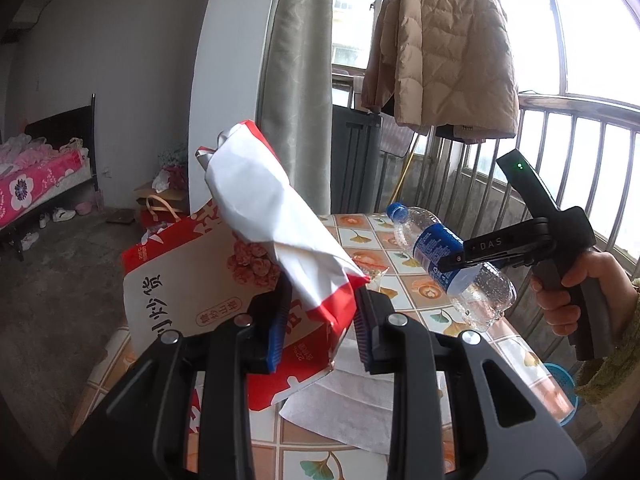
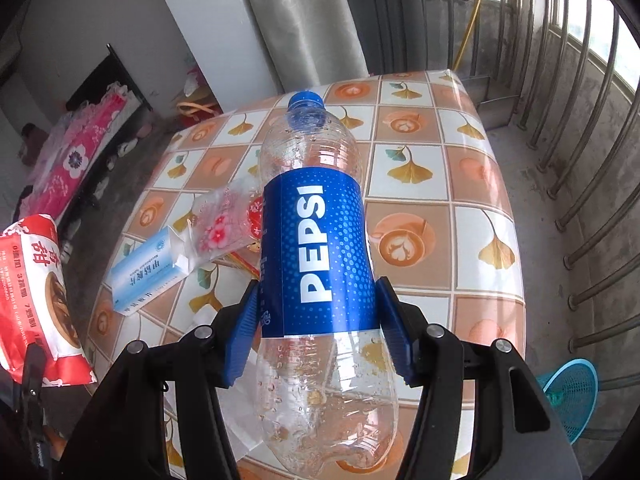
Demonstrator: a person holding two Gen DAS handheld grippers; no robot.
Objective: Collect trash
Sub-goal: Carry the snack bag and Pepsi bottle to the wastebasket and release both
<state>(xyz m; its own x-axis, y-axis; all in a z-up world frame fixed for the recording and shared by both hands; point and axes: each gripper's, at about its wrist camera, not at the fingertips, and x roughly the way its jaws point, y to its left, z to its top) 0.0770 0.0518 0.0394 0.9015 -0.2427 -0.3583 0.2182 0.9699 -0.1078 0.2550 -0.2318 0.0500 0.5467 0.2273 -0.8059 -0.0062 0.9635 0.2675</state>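
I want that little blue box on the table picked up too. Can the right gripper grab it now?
Probably not yet. The right gripper is shut on the Pepsi bottle, so the blue box must wait.

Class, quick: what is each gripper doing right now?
Left gripper: closed on the red and white wrapper.
Right gripper: closed on the empty bottle.

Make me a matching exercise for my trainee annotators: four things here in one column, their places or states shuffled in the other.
Things:
1. Pepsi bottle
2. red-and-white snack bag
3. blue-and-white medicine box
4. teal basket

Places:
A. lying on the table
B. on the floor beside the table
C. in the right gripper
D. in the left gripper

Pairs: 1-C, 2-D, 3-A, 4-B
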